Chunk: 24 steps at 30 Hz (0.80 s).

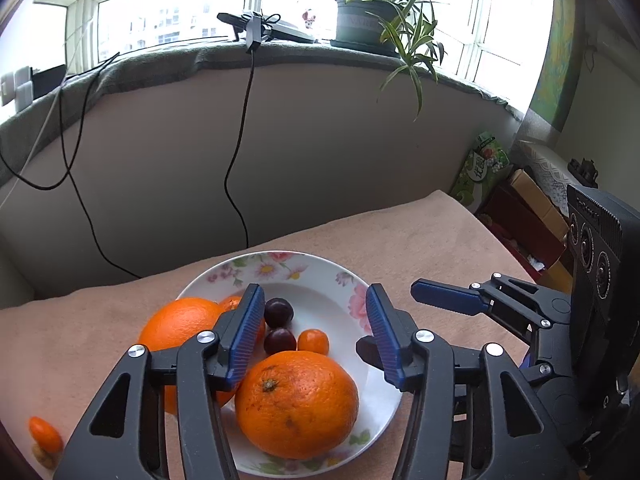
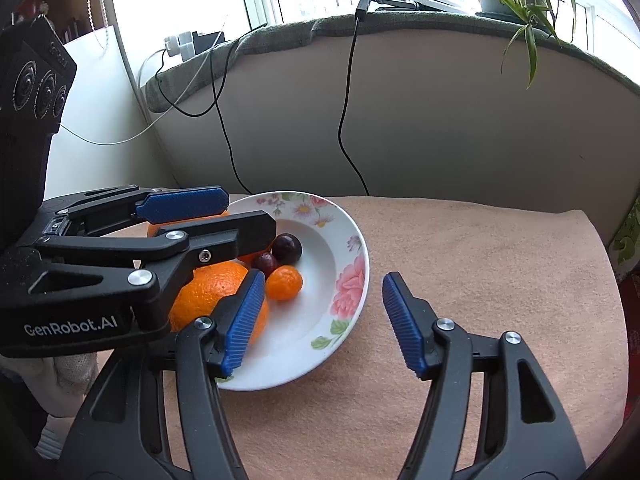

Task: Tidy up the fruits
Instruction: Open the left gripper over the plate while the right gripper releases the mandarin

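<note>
Resting fruit: two big oranges, small mandarins and two dark cherries lie together in a flowered plate on the peach-covered desk.
Near orange: on the plate's front part, low between the left claw's fingers but touched by neither.
Far orange: at the plate's left rim, partly hidden behind the left claw's left finger.
Cherries: side by side at the plate's middle, just beyond the near orange, with a mandarin beside them.
Stray mandarin: off the plate, on the cloth at the far left.
Left claw: spread over the plate — pinching nothing.
Right claw: spread and empty; its left finger overlaps the near orange in view, its right finger stands over bare cloth beside the plate's rim.
Beyond: cables — and a potted plant on the sill.
</note>
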Available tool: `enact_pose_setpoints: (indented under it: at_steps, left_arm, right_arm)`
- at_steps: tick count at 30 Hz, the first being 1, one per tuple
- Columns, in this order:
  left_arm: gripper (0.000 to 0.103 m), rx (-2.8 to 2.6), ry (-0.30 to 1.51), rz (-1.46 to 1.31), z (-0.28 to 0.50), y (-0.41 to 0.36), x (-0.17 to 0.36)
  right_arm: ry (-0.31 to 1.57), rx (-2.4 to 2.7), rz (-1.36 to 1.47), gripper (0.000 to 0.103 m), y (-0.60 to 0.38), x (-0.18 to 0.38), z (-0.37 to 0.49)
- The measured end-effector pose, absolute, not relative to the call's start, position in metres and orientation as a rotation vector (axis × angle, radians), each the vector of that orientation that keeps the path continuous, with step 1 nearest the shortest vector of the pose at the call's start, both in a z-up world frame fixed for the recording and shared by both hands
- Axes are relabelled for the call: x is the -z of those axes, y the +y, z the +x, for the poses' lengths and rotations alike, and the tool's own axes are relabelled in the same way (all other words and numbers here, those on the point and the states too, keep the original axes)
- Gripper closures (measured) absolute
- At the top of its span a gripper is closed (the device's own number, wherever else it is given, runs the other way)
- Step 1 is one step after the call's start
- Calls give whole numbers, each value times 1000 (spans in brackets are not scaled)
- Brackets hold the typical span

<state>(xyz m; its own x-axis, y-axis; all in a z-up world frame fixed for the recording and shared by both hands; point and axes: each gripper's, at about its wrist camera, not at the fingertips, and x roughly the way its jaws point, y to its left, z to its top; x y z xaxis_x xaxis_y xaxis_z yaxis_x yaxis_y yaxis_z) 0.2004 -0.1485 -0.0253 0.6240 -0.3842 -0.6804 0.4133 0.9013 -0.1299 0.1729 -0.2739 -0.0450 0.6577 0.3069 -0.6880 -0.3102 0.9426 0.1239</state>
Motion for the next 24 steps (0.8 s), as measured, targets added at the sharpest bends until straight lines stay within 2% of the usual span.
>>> enact_pose_setpoints:
  at_steps: [2, 6, 8, 16, 19, 24]
  left_arm:
    - [36, 453, 763, 48, 199, -150, 23]
    - [32, 441, 753, 51, 197, -150, 19]
    - [24, 426, 750, 53, 196, -149, 17]
    - [23, 390, 740, 62, 190, -146, 12]
    - [23, 382, 735, 53, 187, -142, 9]
    - [23, 367, 715, 41, 178, -135, 2]
  right_arm:
    - [770, -351, -5, 27, -274, 44, 171]
    - [759, -352, -9, 18, -273, 42, 165]
    - [752, -352, -12, 15, -272, 41, 163]
    - [730, -323, -50, 13, -267, 35, 155]
    - [718, -315, -56, 7, -267, 32, 152]
    - [706, -312, -52, 6, -266, 25, 145]
